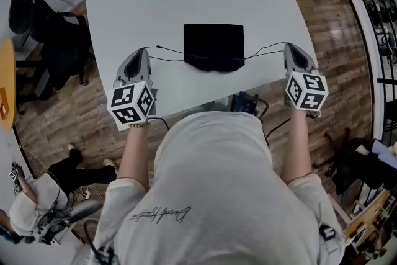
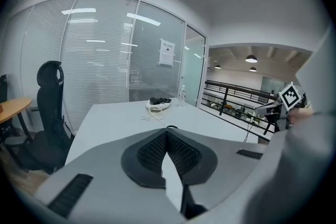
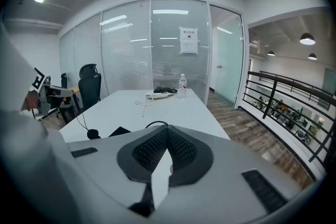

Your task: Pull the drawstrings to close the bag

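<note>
Jaws on my left gripper are pinched together on the left drawstring, out by the near-left edge of the desk. The black bag lies flat at the middle of the near edge, its mouth toward me as far as I can judge. My right gripper is likewise clamped on the right drawstring, by the near-right edge. Both cords run almost straight out from the bag, so I reckon the pull is well along. The mouth looks nearly as wide as the bag, though, so more cinching seems left. Script on the person's shirt and the notice on the glass wall are too blurred to read.
</note>
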